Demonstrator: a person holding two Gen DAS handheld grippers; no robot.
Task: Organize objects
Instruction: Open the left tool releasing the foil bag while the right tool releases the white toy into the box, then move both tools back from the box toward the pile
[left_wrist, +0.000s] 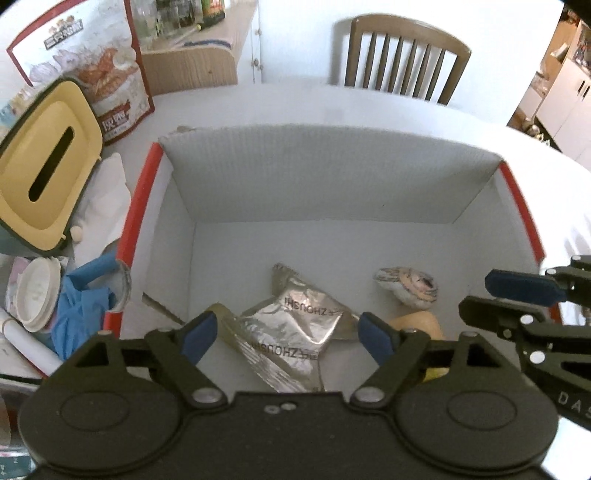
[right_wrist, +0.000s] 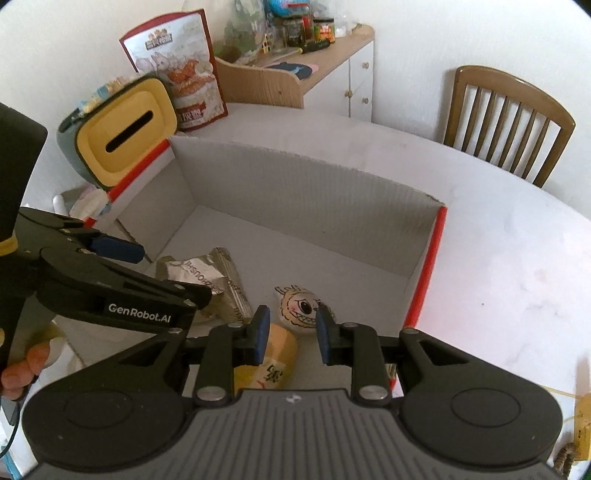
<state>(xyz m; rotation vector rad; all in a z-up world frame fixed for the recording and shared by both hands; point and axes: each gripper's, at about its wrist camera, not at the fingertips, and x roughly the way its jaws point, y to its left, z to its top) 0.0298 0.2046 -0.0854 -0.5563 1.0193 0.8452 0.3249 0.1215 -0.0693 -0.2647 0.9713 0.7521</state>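
An open white cardboard box with red edges (left_wrist: 332, 177) (right_wrist: 295, 199) sits on the white table. Inside lie silver foil packets (left_wrist: 295, 325) (right_wrist: 207, 280), a round white ball with a cartoon face (left_wrist: 410, 288) (right_wrist: 299, 310) and a yellow-orange packet (left_wrist: 421, 321) (right_wrist: 277, 354). My left gripper (left_wrist: 288, 332) is open and empty, hovering over the foil packets; it also shows in the right wrist view (right_wrist: 122, 258). My right gripper (right_wrist: 290, 332) is partly open and empty above the ball and the yellow packet; it shows at the right edge of the left wrist view (left_wrist: 517, 291).
A yellow-lidded tissue box (left_wrist: 44, 177) (right_wrist: 125, 136) and a red snack bag (left_wrist: 96, 66) (right_wrist: 181, 70) stand left of the box. Blue gloves (left_wrist: 81, 302), a white lid (left_wrist: 37, 291) and tissue lie there too. A wooden chair (left_wrist: 402, 55) (right_wrist: 506, 122) stands behind the table.
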